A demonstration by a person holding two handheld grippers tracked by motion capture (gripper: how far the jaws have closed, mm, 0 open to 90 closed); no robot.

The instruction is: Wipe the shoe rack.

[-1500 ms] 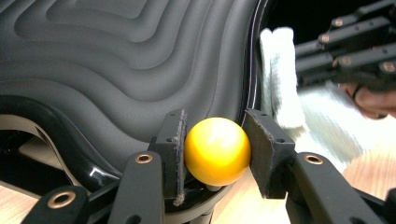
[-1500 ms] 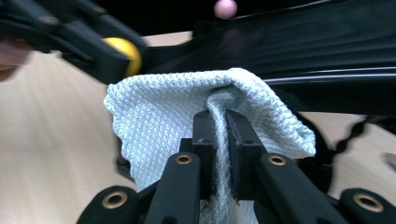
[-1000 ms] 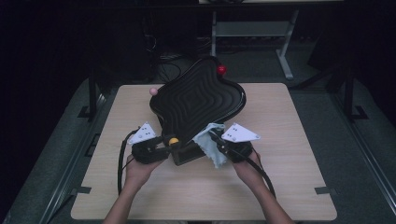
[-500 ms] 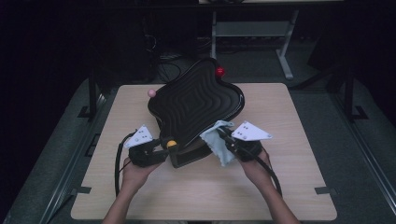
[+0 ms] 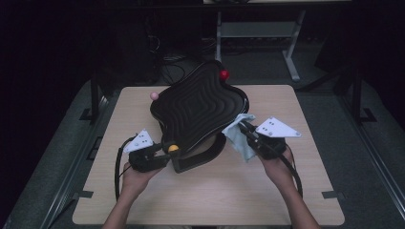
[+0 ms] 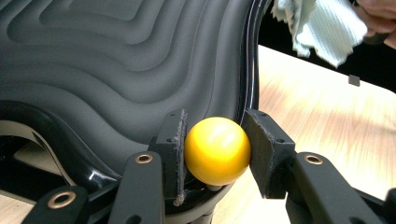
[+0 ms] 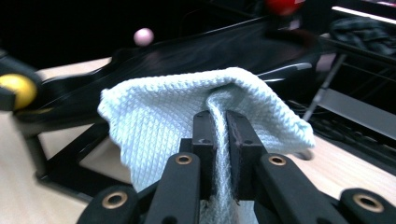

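Two grippers were busy: your left gripper (image 6: pixel 215 150) clamped the yellow ball (image 6: pixel 217 150) at the near edge of the black wavy tray (image 5: pixel 198 112), which stood tilted on its stand on the table (image 5: pixel 286 195). Your right gripper (image 7: pixel 218 122) pinched the pale cloth (image 7: pixel 187 116) just beside the tray's right rim. Wiping seemed barely begun; most of the surface was left.

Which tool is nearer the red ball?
Right. The right tool holds the cloth below the red ball; the left tool grips the yellow ball, farther off.
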